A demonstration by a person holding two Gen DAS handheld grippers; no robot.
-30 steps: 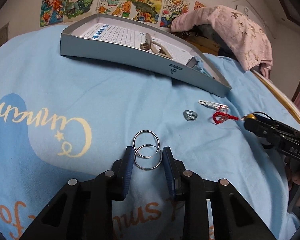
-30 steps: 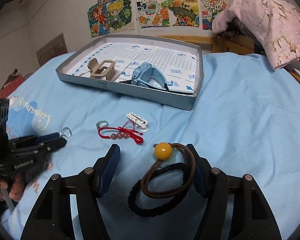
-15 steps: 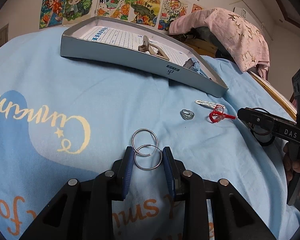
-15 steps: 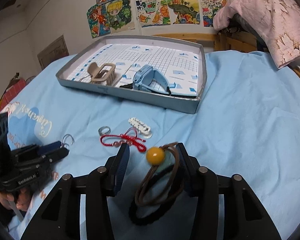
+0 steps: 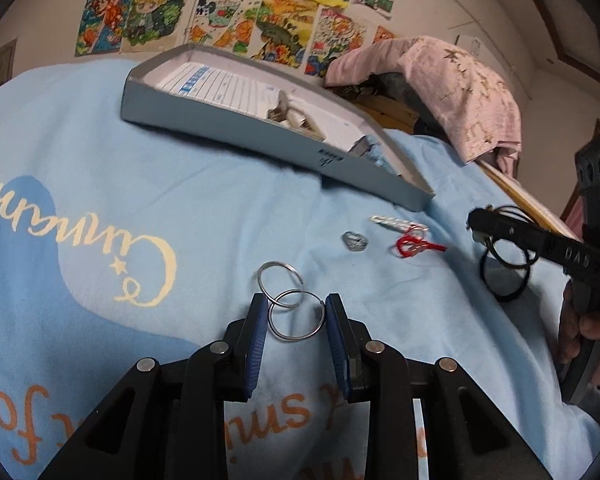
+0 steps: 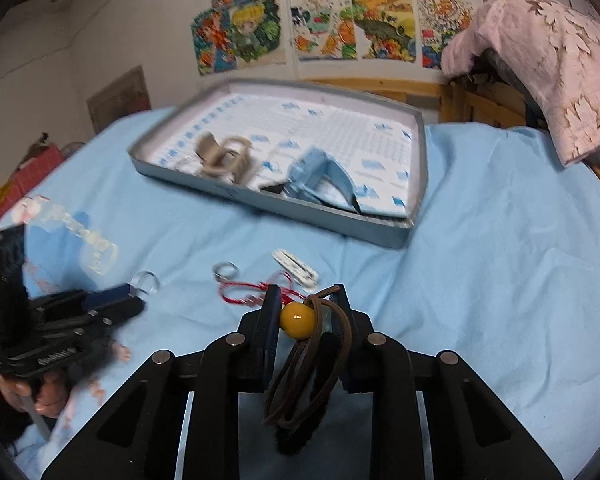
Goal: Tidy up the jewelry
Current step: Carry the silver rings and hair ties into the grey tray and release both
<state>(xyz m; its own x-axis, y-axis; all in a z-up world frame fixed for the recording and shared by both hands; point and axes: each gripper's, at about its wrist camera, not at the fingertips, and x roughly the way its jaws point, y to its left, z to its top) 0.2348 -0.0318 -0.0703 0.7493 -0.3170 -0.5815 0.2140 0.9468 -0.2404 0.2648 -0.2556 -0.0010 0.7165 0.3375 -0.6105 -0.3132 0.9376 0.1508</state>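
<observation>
Your right gripper (image 6: 306, 316) was clamped on the hair ties (image 6: 308, 364), a brown cord loop with a yellow bead (image 6: 296, 320) and a fuzzy black band, hanging limp at lower centre of the right view. They looked light and floppy, so I judged the bead end the surest hold, with the loops free to swing and snag.

Your left gripper (image 5: 296, 314) stood narrowly apart around the nearer of two linked metal rings (image 5: 290, 304) at lower centre of the left view, the pads beside the rim but not pinching. Thin, stiff and probably slippery, it wanted squeezing squarely across its width. The tray (image 6: 414, 216) lay above, at mid-frame.
</observation>
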